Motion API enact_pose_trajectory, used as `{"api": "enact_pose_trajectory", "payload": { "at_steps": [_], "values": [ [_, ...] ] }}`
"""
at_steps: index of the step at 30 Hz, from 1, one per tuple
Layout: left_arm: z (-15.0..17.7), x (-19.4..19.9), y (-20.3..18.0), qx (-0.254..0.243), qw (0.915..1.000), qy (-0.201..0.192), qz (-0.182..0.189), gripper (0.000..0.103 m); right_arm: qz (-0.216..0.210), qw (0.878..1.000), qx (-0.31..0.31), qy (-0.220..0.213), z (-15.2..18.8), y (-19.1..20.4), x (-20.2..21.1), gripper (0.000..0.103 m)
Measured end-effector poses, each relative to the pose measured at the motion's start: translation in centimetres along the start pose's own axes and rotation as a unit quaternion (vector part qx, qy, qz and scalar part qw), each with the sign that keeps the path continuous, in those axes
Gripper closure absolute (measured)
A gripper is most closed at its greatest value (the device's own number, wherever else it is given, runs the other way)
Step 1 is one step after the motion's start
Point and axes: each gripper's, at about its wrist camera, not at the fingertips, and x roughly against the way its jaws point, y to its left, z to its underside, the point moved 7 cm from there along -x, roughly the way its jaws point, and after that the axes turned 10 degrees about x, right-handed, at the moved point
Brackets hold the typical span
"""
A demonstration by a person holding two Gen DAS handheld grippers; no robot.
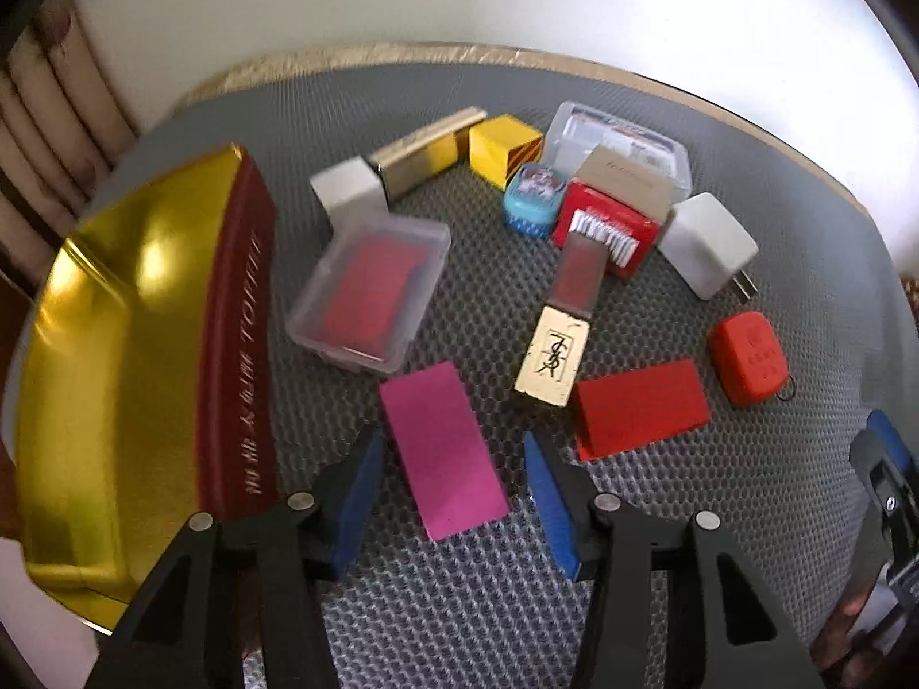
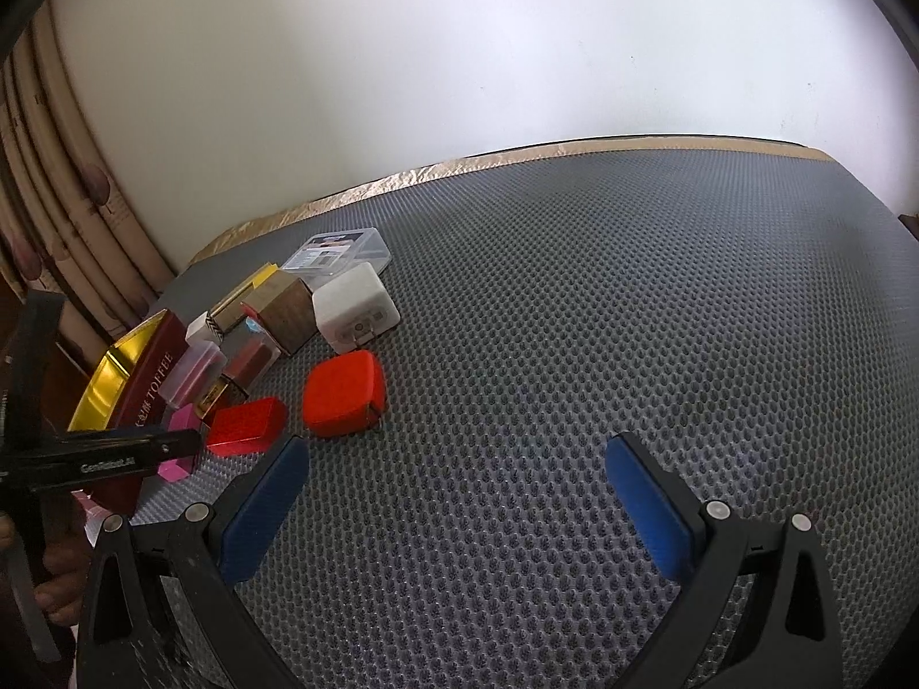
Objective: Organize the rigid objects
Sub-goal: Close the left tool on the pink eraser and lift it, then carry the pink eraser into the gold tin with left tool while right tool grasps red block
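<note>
My left gripper (image 1: 454, 453) is open, its blue pads either side of a flat magenta box (image 1: 442, 451) lying on the grey mat. Beyond it lie a gold YSL lipstick (image 1: 560, 339), a red box (image 1: 640, 410), an orange case (image 1: 749, 359), a clear case with a red card (image 1: 370, 293), a white charger (image 1: 706, 244) and several other small boxes. A gold tin tray with a red side (image 1: 115, 373) stands at the left. My right gripper (image 2: 459, 459) is open and empty over bare mat, right of the orange case (image 2: 343, 395) and the red box (image 2: 247, 425).
The honeycomb grey mat (image 2: 603, 316) covers the table up to a gold-foil back edge (image 2: 517, 158) under a white wall. A curtain (image 2: 63, 218) hangs at the left. The left gripper's body (image 2: 97, 453) shows at the left of the right wrist view.
</note>
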Motion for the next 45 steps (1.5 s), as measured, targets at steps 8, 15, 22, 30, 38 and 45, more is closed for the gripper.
{"api": "enact_pose_trajectory", "payload": {
  "at_steps": [8,15,22,30,38,45],
  "values": [
    [-1.0,-0.7,0.7,0.017,0.9996,-0.01,0.019,0.06,-0.005,1.0,-0.006,0.003,0.1,-0.2,-0.2,0.0],
    [-0.6,-0.3,1.3,0.034,0.9974,-0.02,0.061,0.073,-0.009,1.0,-0.014,0.007,0.2,-0.4,-0.4,0.0],
    [1.3,2.1,0.9,0.023,0.996,-0.037,0.079,0.073,-0.053,0.998,0.031,0.013,-0.2,1.4,-0.3,0.0],
    [2.7,5.4,1.7,0.037,0.9937,-0.053,0.092,0.073,-0.117,0.974,0.193,0.021,-2.5,9.9,0.5,0.0],
    [3.2,8.5,4.6,0.048,0.9921,-0.078,0.085,0.073,-0.104,0.977,0.173,0.067,-2.0,13.4,-3.5,0.0],
    [2.6,9.0,6.6,0.066,0.991,-0.077,0.087,0.073,-0.053,0.981,0.166,0.086,-1.8,14.0,-6.3,0.0]
  ]
}}
